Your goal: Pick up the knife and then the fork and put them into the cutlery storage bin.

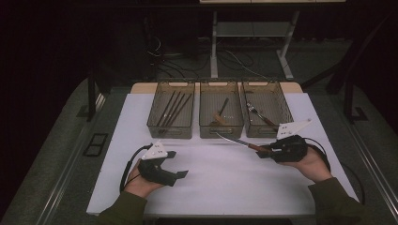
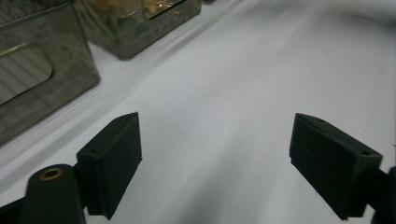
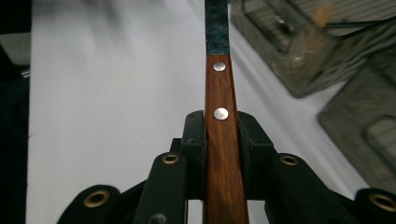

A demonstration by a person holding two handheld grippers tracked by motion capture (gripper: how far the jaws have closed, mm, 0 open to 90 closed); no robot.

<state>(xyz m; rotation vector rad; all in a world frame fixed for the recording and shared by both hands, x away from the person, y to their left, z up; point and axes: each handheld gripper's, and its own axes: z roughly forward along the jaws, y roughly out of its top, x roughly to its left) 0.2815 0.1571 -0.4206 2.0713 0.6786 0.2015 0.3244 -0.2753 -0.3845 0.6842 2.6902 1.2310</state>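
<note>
One knife (image 1: pixel 244 143) is the piece in hand: its wooden handle sits clamped between the pads of the right claw (image 1: pixel 263 151), and the blade reaches out over the white counter (image 1: pixel 225 187) toward the middle bin (image 1: pixel 221 125), its tip just short of that bin's near wall. In the right gripper view the handle (image 3: pixel 223 140) runs straight up the centre with both pads pressed flat on its sides, just below the lower rivet, so the hold looks square and firm.

Three smoked-plastic bins stand in a row at the far side of the counter. The left bin (image 1: pixel 171 129) holds dark sticks that look like chopsticks, the middle one holds what seem to be a wooden-handled piece and a dark utensil, and the right bin (image 1: pixel 268 129) holds a fork (image 1: pixel 256 114). Judging by this sorting, the knife likely belongs in the middle bin, though I cannot tell its contents for sure.

To do it well, lift the tip above the rim before going forward, so the blade does not catch the wall. Keep the blade in line with the bin's length, lower it inside, and only then loosen the grip. A drop from above the rim could bounce the knife out.

The left claw (image 1: pixel 180 164) stands wide open with nothing between its pads, low over bare counter near the left bin, well apart from the knife.
</note>
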